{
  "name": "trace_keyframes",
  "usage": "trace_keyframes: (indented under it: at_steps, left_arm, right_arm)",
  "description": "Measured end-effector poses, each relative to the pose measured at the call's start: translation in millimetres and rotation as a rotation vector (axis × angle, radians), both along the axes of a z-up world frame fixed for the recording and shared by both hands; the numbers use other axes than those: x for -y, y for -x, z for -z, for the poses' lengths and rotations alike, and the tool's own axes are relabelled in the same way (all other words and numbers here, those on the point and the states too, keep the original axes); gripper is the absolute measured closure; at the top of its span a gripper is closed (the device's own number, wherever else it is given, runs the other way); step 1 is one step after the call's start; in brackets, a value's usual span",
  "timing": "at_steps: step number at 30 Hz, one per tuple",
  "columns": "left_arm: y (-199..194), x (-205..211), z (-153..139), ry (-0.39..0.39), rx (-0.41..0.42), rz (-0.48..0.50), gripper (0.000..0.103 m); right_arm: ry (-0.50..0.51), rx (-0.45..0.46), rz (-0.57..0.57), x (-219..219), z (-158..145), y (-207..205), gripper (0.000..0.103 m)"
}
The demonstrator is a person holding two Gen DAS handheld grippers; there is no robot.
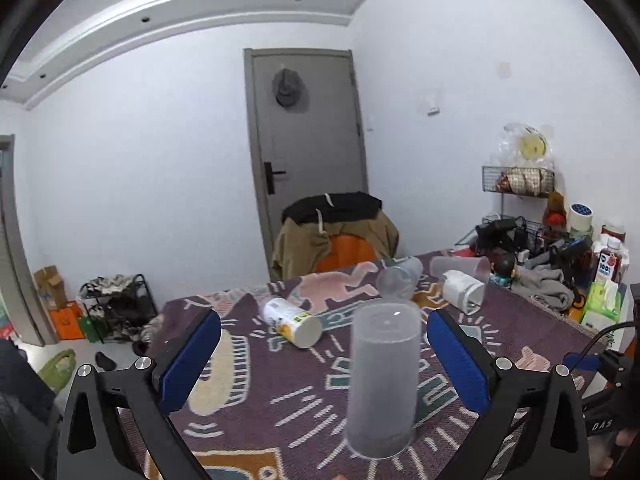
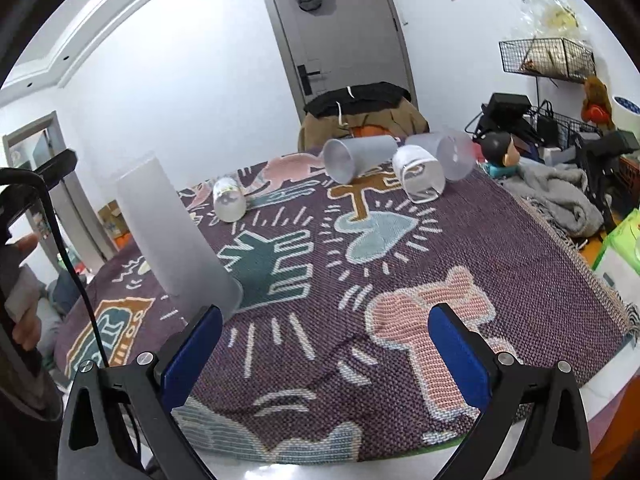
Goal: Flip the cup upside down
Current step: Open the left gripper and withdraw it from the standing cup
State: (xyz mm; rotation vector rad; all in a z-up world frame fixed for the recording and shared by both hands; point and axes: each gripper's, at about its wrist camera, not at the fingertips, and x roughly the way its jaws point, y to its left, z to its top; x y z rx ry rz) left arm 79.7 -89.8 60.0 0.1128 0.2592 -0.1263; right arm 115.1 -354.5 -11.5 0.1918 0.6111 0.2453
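A tall frosted grey cup (image 1: 382, 376) stands upside down, rim on the patterned cloth (image 1: 280, 420), between the fingers of my left gripper (image 1: 324, 360), which is open and not touching it. The same cup (image 2: 176, 240) shows at the left of the right wrist view. My right gripper (image 2: 326, 352) is open and empty over the cloth (image 2: 400, 264), to the right of that cup. Other cups lie on their sides farther back: a printed white one (image 1: 294, 322) (image 2: 229, 199), a frosted one (image 2: 356, 158) (image 1: 398, 278), a white one (image 2: 418, 174) (image 1: 464, 290) and a clear one (image 2: 452, 152) (image 1: 460, 267).
A chair draped with clothes (image 1: 336, 236) stands past the table's far edge, before a grey door (image 1: 304, 140). Clutter fills the right side: a grey towel (image 2: 560, 196), a doll head (image 2: 498, 150), wire racks (image 2: 548, 58), a green box (image 2: 624, 240) and bottles (image 1: 608, 264).
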Motion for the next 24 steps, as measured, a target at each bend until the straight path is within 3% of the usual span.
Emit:
trace_keyframes:
  at_steps: [10, 24]
  left_arm:
    - [33.1, -33.5, 2.1, 0.037, 0.031, -0.083, 0.000]
    - [63.4, -80.2, 23.0, 0.118, -0.009, -0.186, 0.000]
  right_arm:
    - [0.016, 0.062, -0.038, -13.1, -22.2, 11.9, 0.000]
    - [0.060, 0.153, -0.037, -27.5, -47.6, 32.4, 0.000]
